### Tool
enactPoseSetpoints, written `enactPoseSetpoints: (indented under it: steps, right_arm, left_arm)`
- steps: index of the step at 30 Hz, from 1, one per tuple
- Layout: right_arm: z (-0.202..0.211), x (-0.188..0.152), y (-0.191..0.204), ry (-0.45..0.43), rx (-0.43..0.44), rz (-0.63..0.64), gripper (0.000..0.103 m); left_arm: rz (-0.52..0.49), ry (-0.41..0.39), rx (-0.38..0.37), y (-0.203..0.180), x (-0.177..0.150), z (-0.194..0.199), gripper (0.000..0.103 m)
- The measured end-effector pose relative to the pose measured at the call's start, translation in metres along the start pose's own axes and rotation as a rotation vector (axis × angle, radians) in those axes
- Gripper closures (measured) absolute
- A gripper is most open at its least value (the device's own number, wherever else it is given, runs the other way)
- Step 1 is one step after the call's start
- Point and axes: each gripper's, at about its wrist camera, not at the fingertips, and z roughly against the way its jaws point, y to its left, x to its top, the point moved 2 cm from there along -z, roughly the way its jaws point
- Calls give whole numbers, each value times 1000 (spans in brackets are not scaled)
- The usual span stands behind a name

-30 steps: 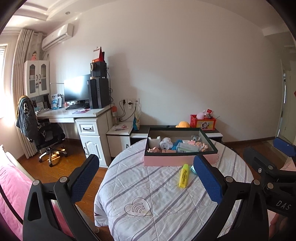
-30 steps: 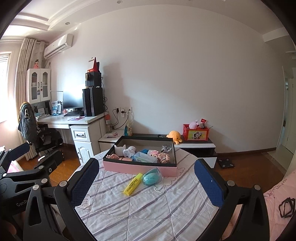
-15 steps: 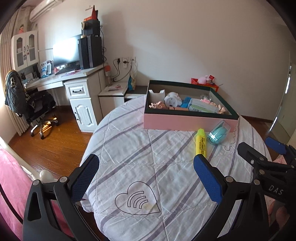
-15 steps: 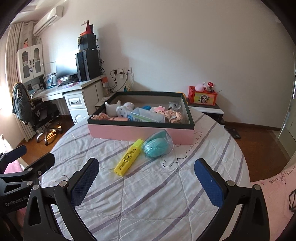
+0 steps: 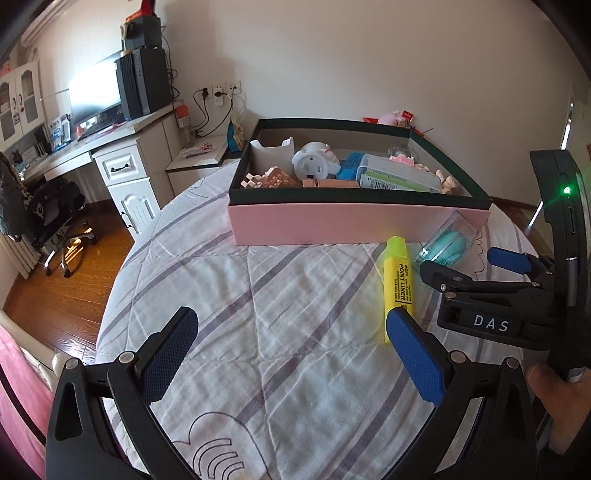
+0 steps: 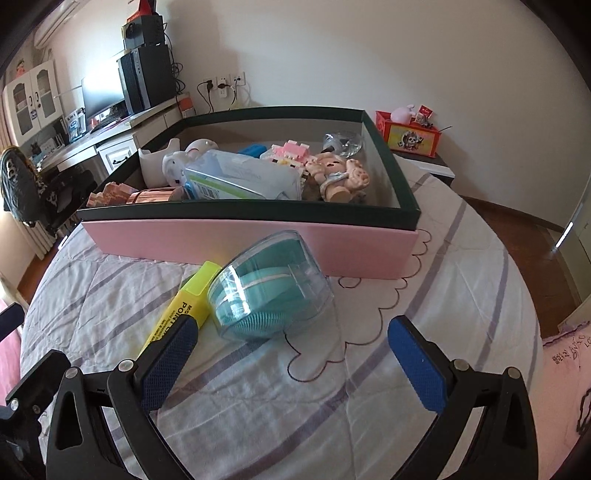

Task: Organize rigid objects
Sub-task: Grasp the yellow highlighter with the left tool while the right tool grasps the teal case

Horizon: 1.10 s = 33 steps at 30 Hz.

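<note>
Home bedroom/study: white desk (image 5: 110,155) carrying a monitor (image 5: 94,94) and PC tower (image 5: 144,81), office chair (image 5: 48,210) sitting on wood floor (image 5: 74,266), wall AC (image 6: 46,33), plush toys (image 6: 408,112).

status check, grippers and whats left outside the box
Left gripper open, empty. Right gripper open, empty, facing the teal brush case. Yellow highlighter and case lie on the quilt beside the pink box. Nothing in the way.
</note>
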Motion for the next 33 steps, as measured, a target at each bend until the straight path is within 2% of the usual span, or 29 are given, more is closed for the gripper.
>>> enactPoseSetpoints:
  steps: [3, 6, 8, 9, 12, 17, 20, 22, 27, 29, 31, 33]
  right_arm:
    - [-13, 5, -1, 18, 14, 26, 1]
    - [-20, 8, -3, 39, 83, 25, 13]
    - [-20, 8, -3, 35, 111, 43, 27]
    - [-19, 8, -4, 32, 122, 51, 30]
    - [-13, 4, -8, 24, 161, 52, 30]
    - [8, -13, -28, 7, 141, 27, 30]
    - [18, -27, -45, 5, 120, -8, 31]
    - [24, -31, -53, 2, 138, -30, 31]
    - [22, -33, -53, 7, 136, -16, 31]
    - [20, -33, -51, 13, 132, -12, 31]
    - [19, -33, -50, 14, 120, -3, 31]
    - [19, -34, -49, 16, 112, 4, 31]
  left_arm:
    - [-2, 21, -12, -5, 3, -12, 0]
    - [-5, 38, -22, -9, 5, -21, 0]
    - [-14, 49, -20, -14, 6, -25, 0]
    - [-19, 52, -19, -17, 6, -27, 0]
    - [-36, 65, -33, -27, 6, -31, 0]
    - [-76, 80, -51, -47, 9, -39, 0]
    - [-94, 98, -5, -53, 11, -50, 0]
    - [-108, 118, 26, -57, 12, -59, 0]
    - [-143, 117, 61, -67, 17, -69, 0]
    - [-148, 114, 48, -70, 19, -72, 7]
    - [-157, 106, -1, -74, 20, -71, 29]
    - [-180, 97, -16, -80, 20, -68, 39]
